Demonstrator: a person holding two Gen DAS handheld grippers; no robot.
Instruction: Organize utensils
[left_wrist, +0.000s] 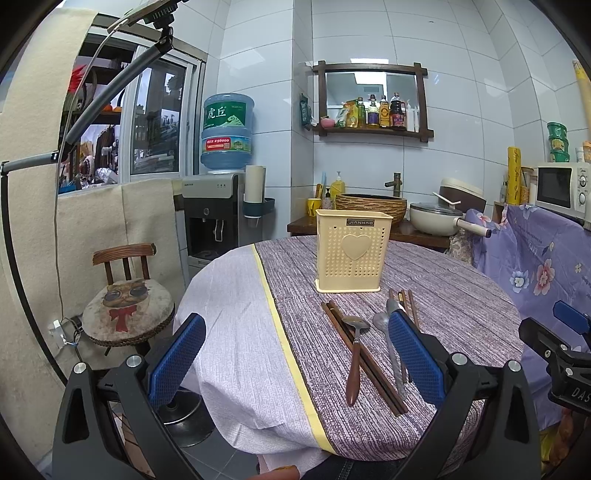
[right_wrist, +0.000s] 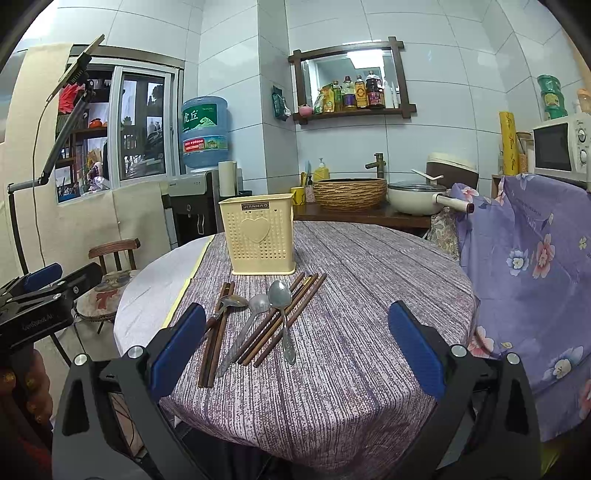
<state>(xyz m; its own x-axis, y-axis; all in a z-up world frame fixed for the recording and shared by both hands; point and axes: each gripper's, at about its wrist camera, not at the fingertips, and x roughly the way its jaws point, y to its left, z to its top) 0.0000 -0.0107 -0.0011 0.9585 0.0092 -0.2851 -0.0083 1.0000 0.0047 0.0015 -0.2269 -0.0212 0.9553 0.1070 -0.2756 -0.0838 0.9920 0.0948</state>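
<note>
The round counter (right_wrist: 369, 295) fills the middle of both views, draped in a purple-grey striped cloth with a white section and a yellow band on its left side. Toward its far side stands a cream perforated utensil holder (right_wrist: 258, 236), upright, with a heart on its front face and nothing visible above its rim. Nearer the front edge the utensils lie flat in a loose group, just in front of the holder but apart from it. A pair of brown chopsticks (right_wrist: 216, 332) lies at the left; several more chopsticks (right_wrist: 291, 306) fan out at the right. A wooden-handled spoon (right_wrist: 231, 303) rests across the left pair, a metal spoon (right_wrist: 247, 325) lies beside it, and a second metal spoon (right_wrist: 282, 314) crosses the right-hand chopsticks. The left tool (left_wrist: 295, 362) hovers at the counter's near edge with its blue-padded jaws spread wide, holding nothing. The right tool (right_wrist: 295, 350) likewise gapes wide over the near edge, empty.
</note>
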